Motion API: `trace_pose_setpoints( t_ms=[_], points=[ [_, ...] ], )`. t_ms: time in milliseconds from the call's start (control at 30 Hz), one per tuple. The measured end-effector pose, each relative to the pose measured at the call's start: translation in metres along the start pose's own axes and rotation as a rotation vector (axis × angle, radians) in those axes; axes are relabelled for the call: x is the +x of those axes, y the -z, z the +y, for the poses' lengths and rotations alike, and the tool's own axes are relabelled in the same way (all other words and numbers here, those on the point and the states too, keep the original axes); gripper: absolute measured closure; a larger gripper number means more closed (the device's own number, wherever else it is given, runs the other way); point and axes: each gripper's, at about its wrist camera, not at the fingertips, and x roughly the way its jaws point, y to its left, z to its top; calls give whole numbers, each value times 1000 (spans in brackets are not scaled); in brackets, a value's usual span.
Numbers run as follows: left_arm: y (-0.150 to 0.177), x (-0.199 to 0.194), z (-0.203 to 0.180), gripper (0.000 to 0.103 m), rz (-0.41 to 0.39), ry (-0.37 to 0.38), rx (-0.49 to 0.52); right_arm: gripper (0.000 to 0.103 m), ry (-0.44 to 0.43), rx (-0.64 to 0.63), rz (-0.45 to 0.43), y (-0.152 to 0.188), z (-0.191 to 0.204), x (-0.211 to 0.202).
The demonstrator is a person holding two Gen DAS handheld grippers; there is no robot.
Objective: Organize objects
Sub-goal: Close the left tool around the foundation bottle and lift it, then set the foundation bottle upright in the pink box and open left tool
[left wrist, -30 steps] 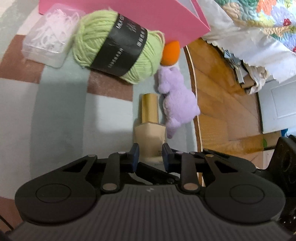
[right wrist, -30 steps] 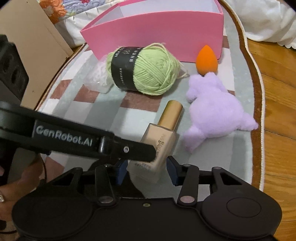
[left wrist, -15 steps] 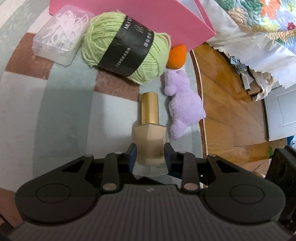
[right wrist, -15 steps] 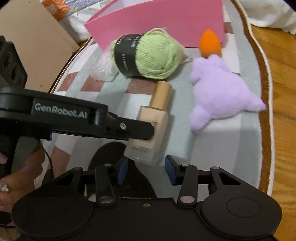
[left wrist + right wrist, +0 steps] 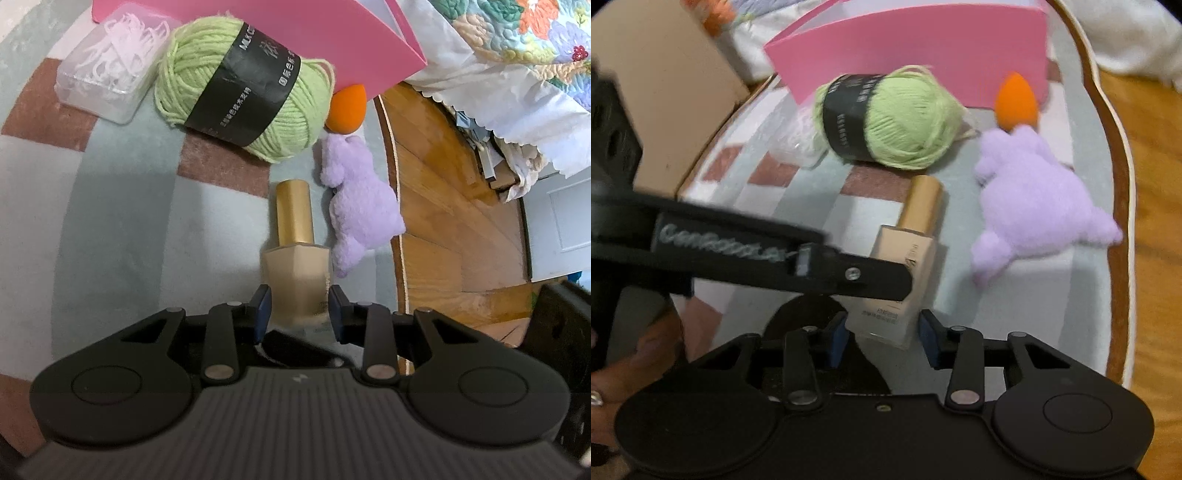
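Observation:
A beige foundation bottle [image 5: 295,280] with a gold cap lies on the rug, cap pointing away. My left gripper [image 5: 299,308] has its jaws around the bottle's base, pads against both sides. In the right wrist view the bottle [image 5: 905,258] lies just ahead of my right gripper [image 5: 882,338], which is open with its fingers either side of the bottle's bottom end. The left gripper's arm [image 5: 775,254] crosses that view. Green yarn [image 5: 240,88], an orange sponge [image 5: 347,109] and a purple plush toy [image 5: 358,206] lie beyond, before a pink box [image 5: 332,33].
A clear plastic box of white picks [image 5: 107,85] lies left of the yarn. The rug's brown edge [image 5: 395,206] borders wooden floor on the right. Bedding [image 5: 498,66] hangs at the far right. A cardboard box [image 5: 665,92] stands at the left in the right wrist view.
The left gripper's jaws have slid forward around the bottle's base. The right gripper has drawn back and tilted; the bottle has turned a little straighter.

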Motion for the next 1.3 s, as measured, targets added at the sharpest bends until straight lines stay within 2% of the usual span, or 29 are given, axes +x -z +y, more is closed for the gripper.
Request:
trace_pose_setpoints(
  t_ms=[100, 200, 233, 267, 333, 533, 633, 800, 1000, 1033, 1133, 1300],
  points=[
    [0, 4, 0, 58, 4, -9, -2, 61, -92, 139, -21, 3, -25, -1],
    [-1, 8, 2, 58, 7, 7, -15, 62, -156, 222, -35, 7, -42, -3],
    [0, 10, 2, 58, 10, 14, -21, 62, -170, 232, -41, 8, -45, -3],
    [0, 11, 3, 64, 8, 24, -27, 62, -179, 235, -46, 9, -47, -3],
    [2, 11, 3, 64, 5, 29, -33, 62, -182, 229, -51, 11, -47, -3],
    [12, -2, -18, 65, 14, -40, 90, 61, -103, 116, -14, 7, -23, -8],
    [17, -15, -21, 65, 36, -37, 67, 61, -55, 33, 34, 8, -4, -15],
    [17, -41, -26, 65, 20, -16, 32, 61, -45, -49, 50, 7, 15, -36],
    [-2, -81, -48, 65, -57, -30, 29, 61, -23, -178, -5, -15, 40, -64],
    [-6, -87, -52, 65, -51, -26, 51, 61, -19, -192, -15, -19, 43, -68],
    [-22, -111, -66, 65, -107, -32, 70, 61, -4, -232, -64, -37, 55, -83],
    [-54, -147, -85, 65, -153, -46, 114, 61, 9, -282, -113, -74, 80, -105]
  ],
)
